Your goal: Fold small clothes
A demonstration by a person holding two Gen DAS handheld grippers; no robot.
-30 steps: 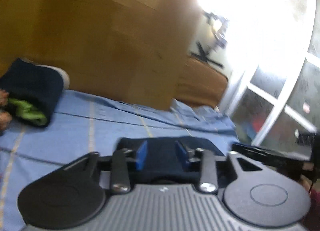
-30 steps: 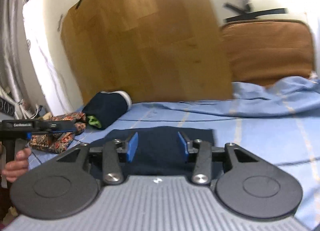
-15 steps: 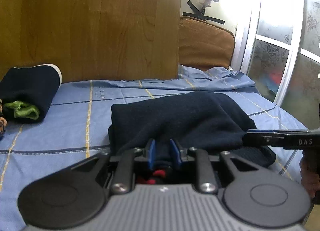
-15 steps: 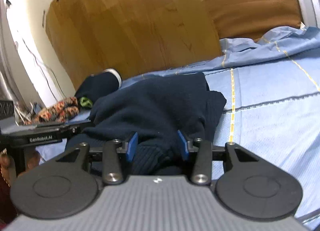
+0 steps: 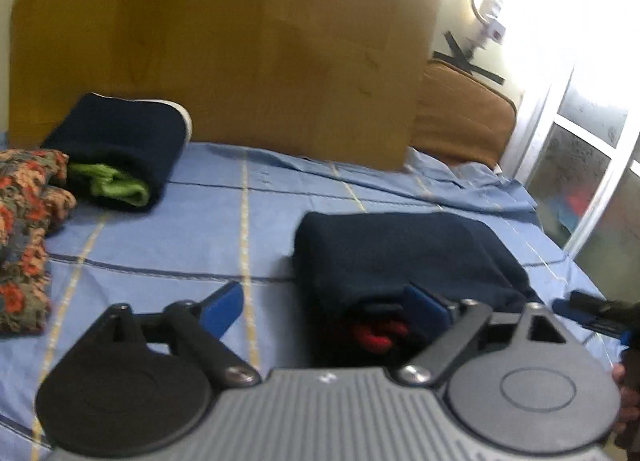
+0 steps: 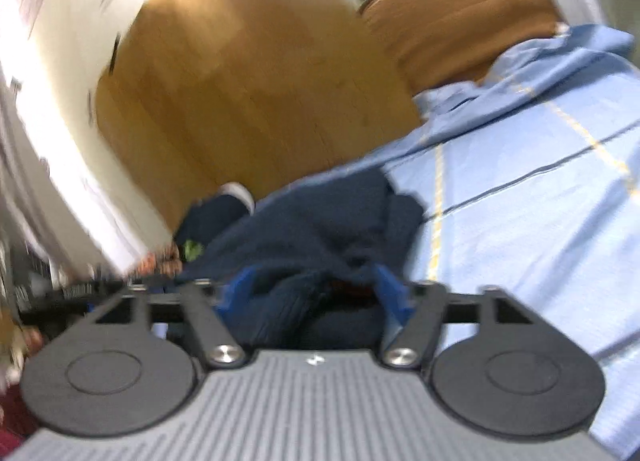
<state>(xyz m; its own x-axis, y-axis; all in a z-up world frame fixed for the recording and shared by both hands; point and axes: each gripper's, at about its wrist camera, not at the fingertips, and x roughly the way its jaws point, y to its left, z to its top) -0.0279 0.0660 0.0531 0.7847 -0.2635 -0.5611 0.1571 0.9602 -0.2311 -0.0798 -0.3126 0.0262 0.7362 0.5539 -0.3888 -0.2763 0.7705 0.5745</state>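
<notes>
A dark navy garment [image 5: 400, 257] lies folded on the blue sheet [image 5: 200, 237], with a bit of red fabric [image 5: 376, 335] showing at its near edge. My left gripper [image 5: 324, 309] is low over that edge with its jaws opening wide. Its right pad [image 5: 424, 309] is at the cloth and its left pad [image 5: 224, 307] is over bare sheet. In the right wrist view the same navy garment [image 6: 320, 229] bunches between the blue pads [image 6: 240, 285] of my right gripper [image 6: 316, 289]. Those jaws are also opening and the pads stand apart from the cloth.
A second navy bundle [image 5: 120, 141] with green cloth inside lies at the back left, beside a floral cloth [image 5: 24, 221]. A wooden headboard [image 5: 240, 53] and a brown cushion [image 5: 460, 121] stand behind the bed. A glass door [image 5: 588, 165] is at the right.
Both grippers, narrow on the near edge of the navy garment half a second ago, have spread open and let it go. The right wrist view has rolled and tilted.
</notes>
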